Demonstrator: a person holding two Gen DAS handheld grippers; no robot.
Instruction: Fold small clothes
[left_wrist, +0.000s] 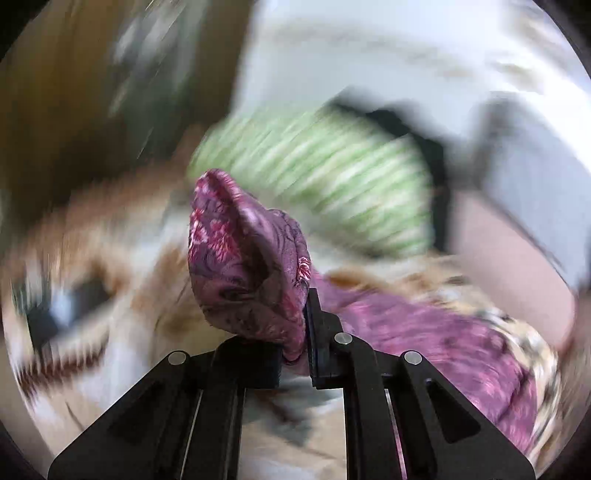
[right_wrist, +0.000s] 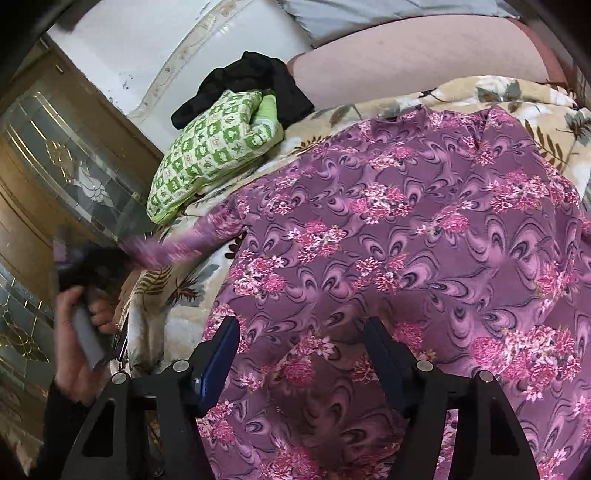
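The left tongs (left_wrist: 295, 332) are clamped on a bunched edge of the purple floral-print fabric garment (right_wrist: 406, 229). The right tongs (right_wrist: 303, 354) hover apart above that garment, which lies beside the green checked cloth bundle (right_wrist: 210, 147)

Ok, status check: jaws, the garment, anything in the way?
Left gripper shut on purple floral garment sleeve. Right gripper open above garment body. Green patterned cloth and black clothing lie beyond, clear.

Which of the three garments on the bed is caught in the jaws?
The purple floral garment, pinched by the left gripper; the green checked one and black one lie untouched.
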